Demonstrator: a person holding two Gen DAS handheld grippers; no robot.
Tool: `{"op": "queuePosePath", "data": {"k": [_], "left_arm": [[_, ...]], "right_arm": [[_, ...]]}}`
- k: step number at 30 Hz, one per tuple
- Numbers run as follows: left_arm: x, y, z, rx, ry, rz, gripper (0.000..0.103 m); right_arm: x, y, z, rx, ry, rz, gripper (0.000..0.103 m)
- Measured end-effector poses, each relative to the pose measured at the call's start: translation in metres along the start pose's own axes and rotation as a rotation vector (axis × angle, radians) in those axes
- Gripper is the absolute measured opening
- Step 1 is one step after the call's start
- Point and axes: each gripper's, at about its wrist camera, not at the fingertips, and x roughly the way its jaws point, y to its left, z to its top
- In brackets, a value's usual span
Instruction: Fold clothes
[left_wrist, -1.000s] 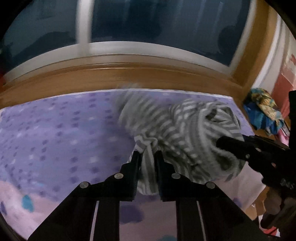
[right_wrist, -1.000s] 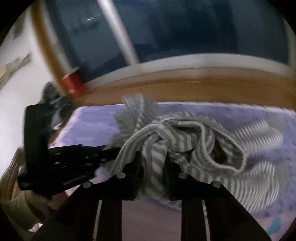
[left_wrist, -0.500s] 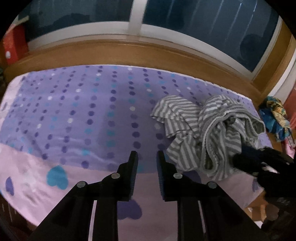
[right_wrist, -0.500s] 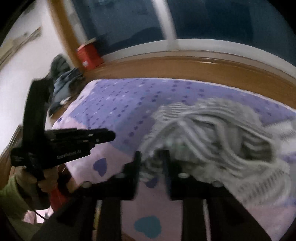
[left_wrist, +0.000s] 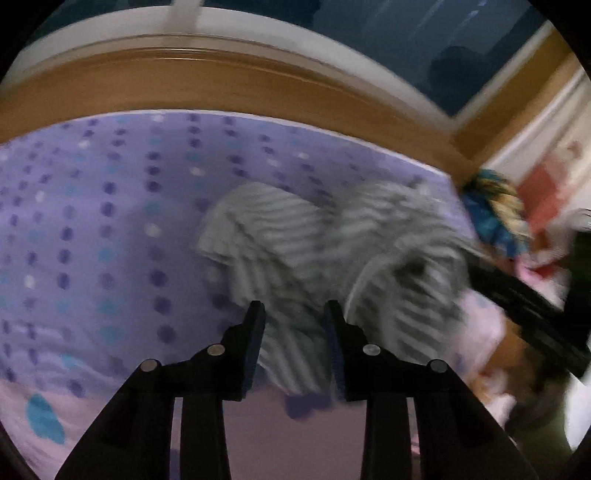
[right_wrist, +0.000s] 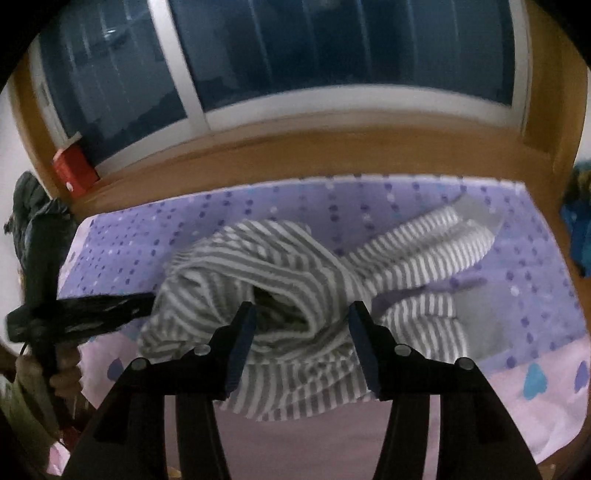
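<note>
A grey-and-white striped garment (right_wrist: 303, 295) lies crumpled in a heap on the purple dotted bedsheet (right_wrist: 517, 280). It also shows, blurred, in the left wrist view (left_wrist: 332, 251). My left gripper (left_wrist: 293, 314) is open and empty, just in front of the heap's near edge. My right gripper (right_wrist: 299, 314) is open wide and empty, its jaws either side of the heap's near folds. The left gripper's body (right_wrist: 81, 310) shows at the left of the right wrist view.
A wooden ledge (right_wrist: 332, 151) and dark window run behind the bed. A red box (right_wrist: 74, 173) stands on the ledge at left. Colourful cloth (left_wrist: 495, 214) lies off the bed's right side. The sheet's pink front band (right_wrist: 480, 413) is near me.
Both grippers have let go of the striped garment and opened. The garment has dropped onto the sheet. My left gripper swung away, then back toward the heap.
</note>
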Motion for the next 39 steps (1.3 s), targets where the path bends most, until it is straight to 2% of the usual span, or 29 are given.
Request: {"op": "queuePosePath", "data": {"k": [1,2,4,7,11,12,14,16,19,21,24,25,26,27,28,29,32,34,36,38,39], "left_arm": [[-0.005,-0.004,-0.005,0.023,-0.009,-0.022,0.035],[-0.008,-0.008,-0.010,0.056,-0.018,-0.025,0.040],[-0.009,-0.015,-0.015,0.098,-0.025,-0.013,0.043],[-0.004,-0.017,-0.015,0.063,-0.016,-0.028,0.043],[-0.016,-0.016,-0.016,0.009,-0.060,-0.135,0.044],[-0.020,-0.016,-0.016,0.007,-0.070,-0.160,0.046],[-0.024,-0.019,-0.015,0.023,-0.080,-0.180,0.056],[-0.019,-0.024,-0.013,0.052,-0.086,-0.164,0.063],[0.006,-0.029,-0.009,0.072,-0.036,-0.099,0.063],[0.028,-0.030,-0.010,0.068,0.009,-0.084,0.063],[0.046,-0.028,-0.013,0.045,0.024,-0.035,0.062],[0.048,-0.027,-0.014,0.033,0.014,-0.030,0.058],[0.047,-0.027,-0.014,0.028,0.000,-0.029,0.045],[0.045,-0.027,-0.014,0.029,-0.009,-0.032,0.038],[0.042,-0.026,-0.014,0.024,-0.017,-0.034,0.030],[0.038,-0.023,-0.014,0.012,-0.028,-0.037,0.023],[0.023,-0.016,-0.015,-0.025,-0.066,-0.029,0.014],[0.009,-0.011,-0.016,-0.050,-0.100,-0.005,0.010],[-0.015,-0.004,-0.018,-0.050,-0.156,0.069,0.009],[-0.051,0.007,-0.020,-0.058,-0.238,0.160,0.009],[-0.068,0.015,-0.021,-0.076,-0.270,0.179,0.009]], "right_arm": [[0.003,-0.001,0.000,0.000,0.007,-0.001,0.052],[0.007,-0.001,0.001,-0.005,0.016,-0.002,0.052],[0.015,0.003,0.001,-0.025,0.037,-0.006,0.052],[0.032,0.005,0.002,-0.054,0.078,-0.015,0.052],[0.051,0.006,0.003,-0.074,0.112,-0.024,0.052],[0.054,0.006,0.003,-0.081,0.114,-0.026,0.052],[0.057,0.007,0.003,-0.096,0.116,-0.031,0.052],[0.058,0.008,0.002,-0.111,0.122,-0.033,0.052],[0.060,0.005,0.002,-0.112,0.140,-0.029,0.054],[0.063,0.002,0.002,-0.100,0.157,-0.032,0.062],[0.073,-0.004,-0.001,-0.105,0.213,-0.032,0.067],[0.075,-0.003,0.000,-0.115,0.222,-0.031,0.067],[0.076,-0.002,0.001,-0.125,0.226,-0.033,0.067],[0.076,-0.001,0.003,-0.135,0.230,-0.035,0.063],[0.076,0.004,0.005,-0.157,0.229,-0.027,0.055],[0.076,0.010,0.007,-0.185,0.224,-0.013,0.035],[0.073,0.035,0.013,-0.295,0.189,-0.010,0.013],[0.070,0.056,0.021,-0.341,0.146,0.026,0.011],[0.067,0.075,0.033,-0.361,0.104,0.079,0.009],[0.065,0.100,0.048,-0.364,0.064,0.172,0.007],[0.063,0.115,0.056,-0.369,0.049,0.235,0.006]]}}
